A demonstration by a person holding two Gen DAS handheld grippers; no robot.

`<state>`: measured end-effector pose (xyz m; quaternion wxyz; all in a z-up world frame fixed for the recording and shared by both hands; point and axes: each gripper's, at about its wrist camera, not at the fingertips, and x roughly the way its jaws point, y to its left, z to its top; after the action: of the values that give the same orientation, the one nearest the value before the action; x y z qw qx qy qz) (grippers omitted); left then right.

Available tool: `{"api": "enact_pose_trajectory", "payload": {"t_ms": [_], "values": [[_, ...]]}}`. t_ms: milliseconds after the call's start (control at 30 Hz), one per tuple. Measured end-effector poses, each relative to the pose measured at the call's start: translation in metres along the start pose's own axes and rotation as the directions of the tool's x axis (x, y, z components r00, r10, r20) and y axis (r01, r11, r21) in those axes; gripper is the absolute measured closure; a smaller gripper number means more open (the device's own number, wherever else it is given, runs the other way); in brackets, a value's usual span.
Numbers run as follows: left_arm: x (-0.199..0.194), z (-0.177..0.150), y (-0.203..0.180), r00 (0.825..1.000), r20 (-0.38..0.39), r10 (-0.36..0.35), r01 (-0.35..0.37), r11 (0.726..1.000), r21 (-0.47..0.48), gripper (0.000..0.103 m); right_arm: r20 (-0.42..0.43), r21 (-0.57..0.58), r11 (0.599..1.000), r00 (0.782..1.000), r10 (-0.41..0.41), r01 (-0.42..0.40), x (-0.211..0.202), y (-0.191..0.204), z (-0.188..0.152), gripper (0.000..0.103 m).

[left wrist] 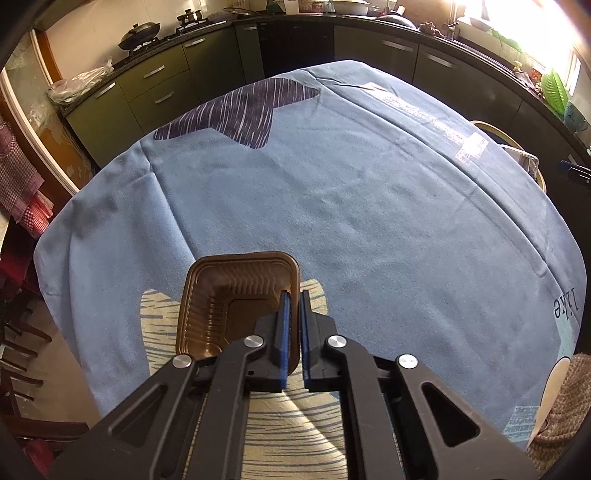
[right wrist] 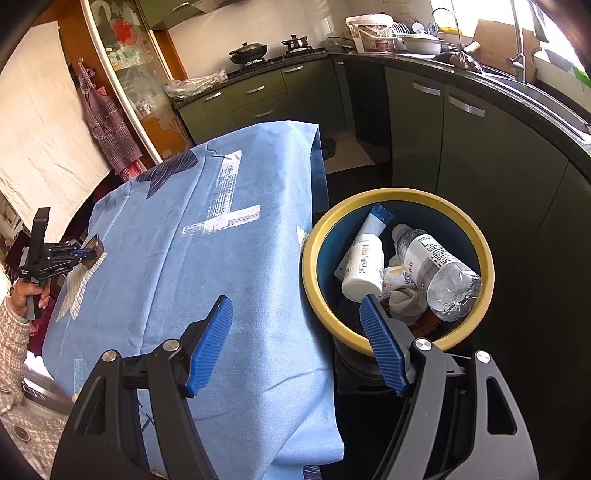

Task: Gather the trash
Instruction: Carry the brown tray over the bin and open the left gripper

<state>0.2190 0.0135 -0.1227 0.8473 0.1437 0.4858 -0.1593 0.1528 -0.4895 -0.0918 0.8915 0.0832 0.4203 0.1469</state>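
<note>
My left gripper [left wrist: 294,295] is shut on the right wall of a brown plastic tray [left wrist: 229,302], held just above the blue tablecloth [left wrist: 332,206]. The same gripper [right wrist: 83,253] and tray [right wrist: 94,246] show small at the far left of the right wrist view. My right gripper [right wrist: 295,301] is open and empty, over the table's right edge beside a yellow-rimmed trash bin [right wrist: 314,291]. The bin holds a clear water bottle [right wrist: 439,273], a white bottle [right wrist: 364,267], a tube and crumpled paper.
Dark green kitchen cabinets [right wrist: 417,122] and a black counter curve around the far and right sides. A wok [left wrist: 139,35] sits on the stove. The bin's rim shows past the table's right edge [left wrist: 506,138]. Red checked cloth hangs at the left.
</note>
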Motion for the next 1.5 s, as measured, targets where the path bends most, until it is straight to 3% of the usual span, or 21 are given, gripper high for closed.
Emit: {"api": "enact_pose_trajectory", "payload": {"t_ms": [200,567,700,867,1000,1233,1500], "values": [[-0.017,0.008,-0.010,0.999,0.039,0.016,-0.016,1.000,0.019,0.098,0.020,-0.009,1.000,1.000,0.010,-0.009,-0.009,0.004,-0.001,0.032],[-0.059,0.040,-0.071,0.992,0.123,-0.030,0.014,0.991,0.134,0.098,0.075,-0.002,1.000,0.997,-0.002,0.002,-0.034,0.000,-0.009,0.028],[-0.072,0.066,-0.110,0.986,0.143,-0.082,0.052,0.978,0.200,0.098,0.113,0.015,1.000,0.993,-0.021,0.019,-0.055,-0.007,-0.016,0.028],[-0.073,0.115,-0.171,0.968,0.143,-0.206,0.162,0.950,0.268,0.098,0.135,0.041,0.997,0.988,-0.075,0.071,-0.078,-0.023,-0.032,0.028],[-0.060,0.156,-0.235,0.944,0.135,-0.301,0.242,0.909,0.340,0.098,0.139,0.078,0.992,0.984,-0.113,0.103,-0.096,-0.043,-0.052,0.028],[0.000,0.212,-0.339,0.883,0.007,-0.470,0.438,0.829,0.346,0.098,0.157,0.173,0.975,0.974,-0.164,0.137,-0.128,-0.082,-0.091,0.028],[0.062,0.254,-0.407,0.883,-0.033,-0.468,0.452,0.831,0.323,0.098,0.154,0.268,0.953,0.970,-0.187,0.141,-0.143,-0.123,-0.126,0.028]]}}
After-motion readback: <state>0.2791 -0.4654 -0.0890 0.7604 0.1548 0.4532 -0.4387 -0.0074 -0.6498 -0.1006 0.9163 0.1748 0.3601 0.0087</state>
